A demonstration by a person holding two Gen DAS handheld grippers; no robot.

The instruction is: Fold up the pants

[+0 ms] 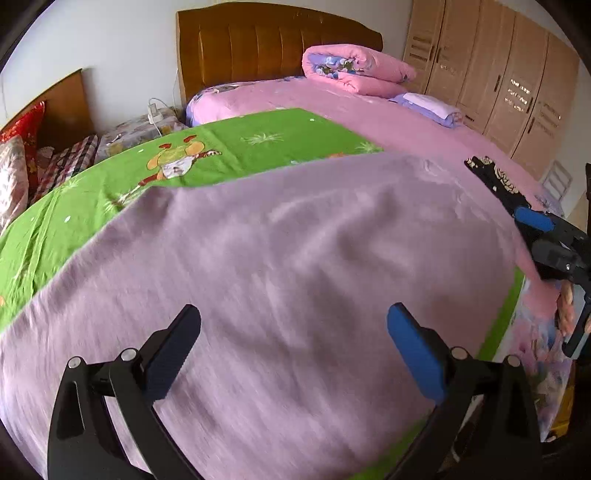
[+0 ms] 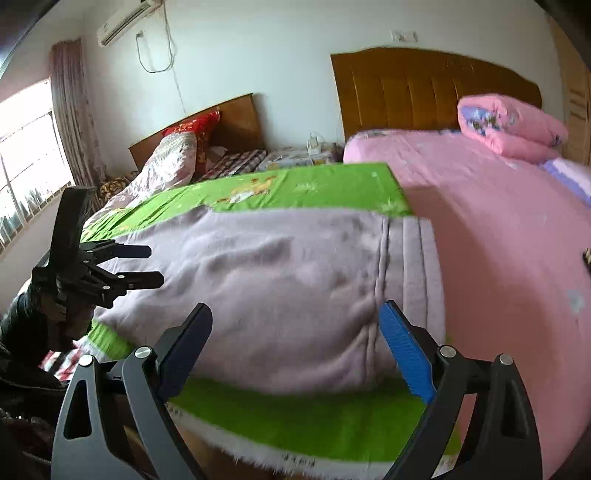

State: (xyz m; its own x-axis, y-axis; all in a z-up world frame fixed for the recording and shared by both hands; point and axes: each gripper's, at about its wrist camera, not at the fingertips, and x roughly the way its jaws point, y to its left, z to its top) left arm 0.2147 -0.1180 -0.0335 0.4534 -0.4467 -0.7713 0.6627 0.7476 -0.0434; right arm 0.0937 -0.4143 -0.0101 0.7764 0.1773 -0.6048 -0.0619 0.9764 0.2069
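One pair of lilac pants (image 2: 280,288) lies flat on the green sheet (image 2: 314,188), and everything else I place from there. Their ribbed waistband (image 2: 417,273) sits at the edge nearest the pink bed cover (image 2: 498,229). I hold two grippers. My left gripper (image 1: 293,339) hangs over the cloth with its fingers spread wide and nothing between them. My right gripper (image 2: 295,343) is likewise spread and empty, above the pants' near edge by the waistband. From the right wrist view the left gripper shows at the pants' far left end, its fingers parted.

Beyond the pants, on the pink cover, lie one folded pink quilt (image 1: 354,70), one small lilac folded bundle (image 1: 432,105) and one dark patterned item (image 1: 495,181) that I cannot identify. Nothing lies on the pants. Two wooden headboards stand against the white wall: the padded one (image 1: 273,40) behind the pink cover, a plainer one (image 2: 225,118) behind a second bed with a red pillow (image 2: 195,129). A wardrobe (image 1: 498,74) stands past the quilt; a curtained window (image 2: 29,158) and an air conditioner (image 2: 122,22) are beyond the second bed.
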